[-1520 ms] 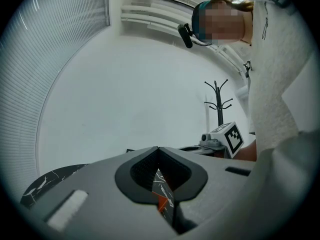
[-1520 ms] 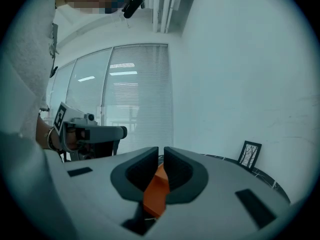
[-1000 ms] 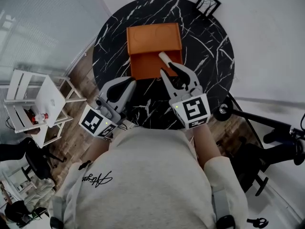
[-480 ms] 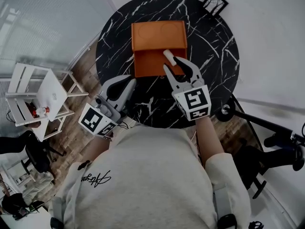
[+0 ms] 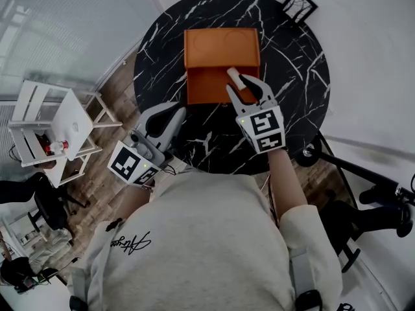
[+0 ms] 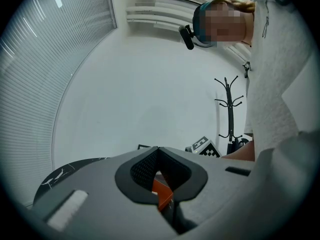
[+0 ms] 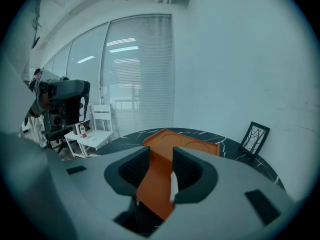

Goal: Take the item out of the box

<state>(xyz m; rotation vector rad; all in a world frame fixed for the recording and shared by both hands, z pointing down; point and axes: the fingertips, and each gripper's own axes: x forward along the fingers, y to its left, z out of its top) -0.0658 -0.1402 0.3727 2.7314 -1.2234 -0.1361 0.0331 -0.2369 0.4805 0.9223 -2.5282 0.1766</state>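
From the head view, we are looking down on a round black marbled desk [image 5: 292, 83]. An orange box [image 5: 209, 91] is sitting on it with its lid [image 5: 222, 47] lying flat open behind it. The white item [image 5: 234, 78] is lying inside the box, in its right half. The right gripper [image 5: 246, 88] is hanging over that part, its fingers standing wide after just opening, and the item is showing just ahead of the left fingertip. The left gripper [image 5: 176, 114] is hovering over the near part of the desk, well apart from the box. A picture frame [image 5: 298, 5] is standing at the desk's far edge. A white shelf [image 5: 55, 131] carrying a small bottle [image 5: 57, 148] is standing on the floor to the left.

In the left gripper view, the fingers are meeting at their tips and holding nothing. A sliver of the orange box is showing through the hollow beneath them. Beyond, the right gripper's marker cube [image 6: 202, 145], a coat stand [image 6: 229, 109] and the person's sleeve [image 6: 280, 84] are filling the right side, with blinds [image 6: 30, 59] on the left.

In the right gripper view, the parted fingers are framing the box. The item is lying low in the gap, close against the right finger, whose body is covering part of it. We cannot tell whether they are touching. The lid and the picture frame are showing beyond.
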